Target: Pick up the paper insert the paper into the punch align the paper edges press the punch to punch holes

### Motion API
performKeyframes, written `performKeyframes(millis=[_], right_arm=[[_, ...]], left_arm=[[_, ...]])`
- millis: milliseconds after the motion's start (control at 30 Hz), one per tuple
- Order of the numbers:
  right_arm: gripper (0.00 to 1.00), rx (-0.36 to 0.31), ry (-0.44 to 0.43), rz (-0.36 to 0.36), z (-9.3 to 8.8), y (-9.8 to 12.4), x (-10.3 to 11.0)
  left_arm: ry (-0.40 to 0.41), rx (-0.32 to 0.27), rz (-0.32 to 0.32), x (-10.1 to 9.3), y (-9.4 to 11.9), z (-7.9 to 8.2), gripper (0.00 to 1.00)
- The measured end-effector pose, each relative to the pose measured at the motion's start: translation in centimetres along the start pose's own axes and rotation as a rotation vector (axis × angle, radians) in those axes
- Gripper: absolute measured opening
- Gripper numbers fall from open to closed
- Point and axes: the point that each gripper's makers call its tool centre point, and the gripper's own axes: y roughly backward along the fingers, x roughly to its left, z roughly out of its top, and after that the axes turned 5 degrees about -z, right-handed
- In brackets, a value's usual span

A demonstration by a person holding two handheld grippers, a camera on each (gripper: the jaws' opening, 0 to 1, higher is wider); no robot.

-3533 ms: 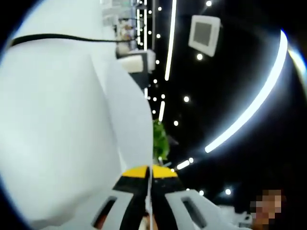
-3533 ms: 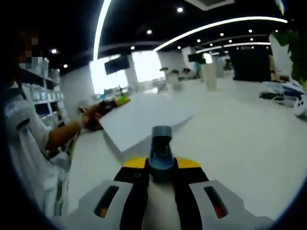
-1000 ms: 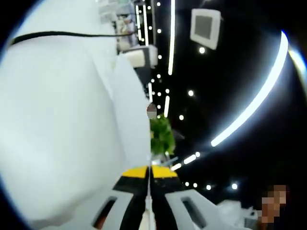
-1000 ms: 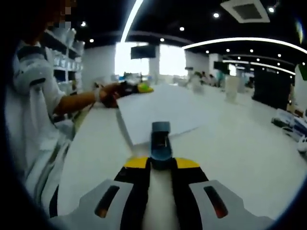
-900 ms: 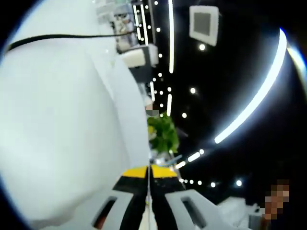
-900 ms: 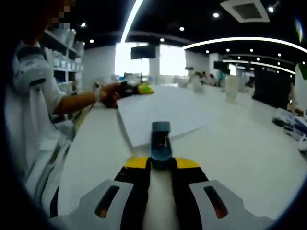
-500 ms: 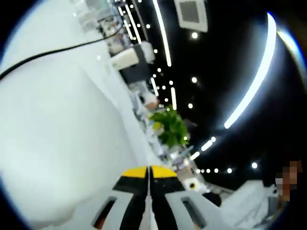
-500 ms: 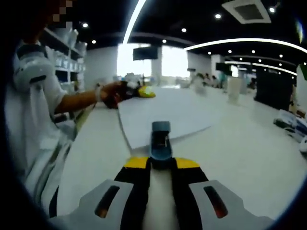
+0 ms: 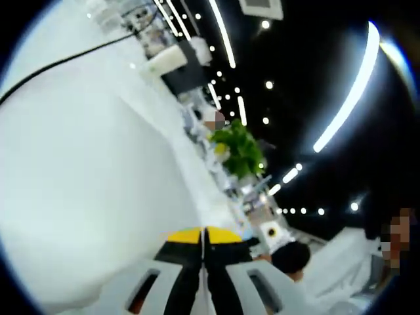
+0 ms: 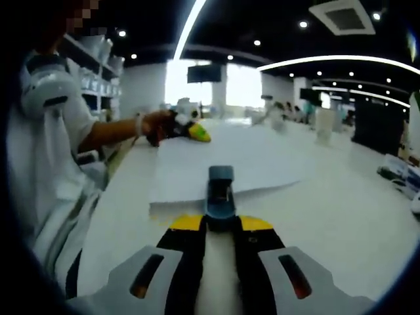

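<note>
Right claw clamps blue punch; flat white paper slotted in.

We note overexposed glare across the white table; ceiling light strips above it bend with fisheye distortion; distant background soft.

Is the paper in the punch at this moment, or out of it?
Cannot tell for sure. In the right gripper view the paper meets the blue punch, held in the right gripper, but the slot itself is hidden.

Matt white paper, smooth blue-grey plastic punch
</note>
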Motion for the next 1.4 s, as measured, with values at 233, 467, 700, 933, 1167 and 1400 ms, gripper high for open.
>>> performKeyframes(millis=[233, 467, 700, 933, 1167, 1400], right_arm=[[0.21, -0.015, 0.004, 0.007, 0.0, 0.0, 0.1], [0.21, -0.023, 0.01, -0.002, -0.1, 0.0, 0.1], [0.21, -0.02, 0.009, -0.007, -0.2, -0.2, 0.2], [0.21, -0.022, 0.007, -0.007, -0.2, -0.3, 0.2], [0.21, -0.023, 0.007, -0.009, -0.2, -0.3, 0.1], [0.21, -0.024, 0.008, -0.01, -0.2, -0.2, 0.0]], left_arm=[[-0.018, 0.024, 0.003, 0.2, 0.3, -0.3, 0.04], [-0.026, 0.028, -0.003, 0.2, 0.4, -0.2, 0.04], [-0.044, 0.035, 0.002, 0.2, 0.5, -0.2, 0.04], [-0.061, 0.044, 0.003, -0.2, 0.5, -1.0, 0.04], [-0.085, 0.063, 0.011, -0.3, 0.7, -1.5, 0.04], [-0.085, 0.087, 0.016, -0.4, 1.1, -2.2, 0.04]])
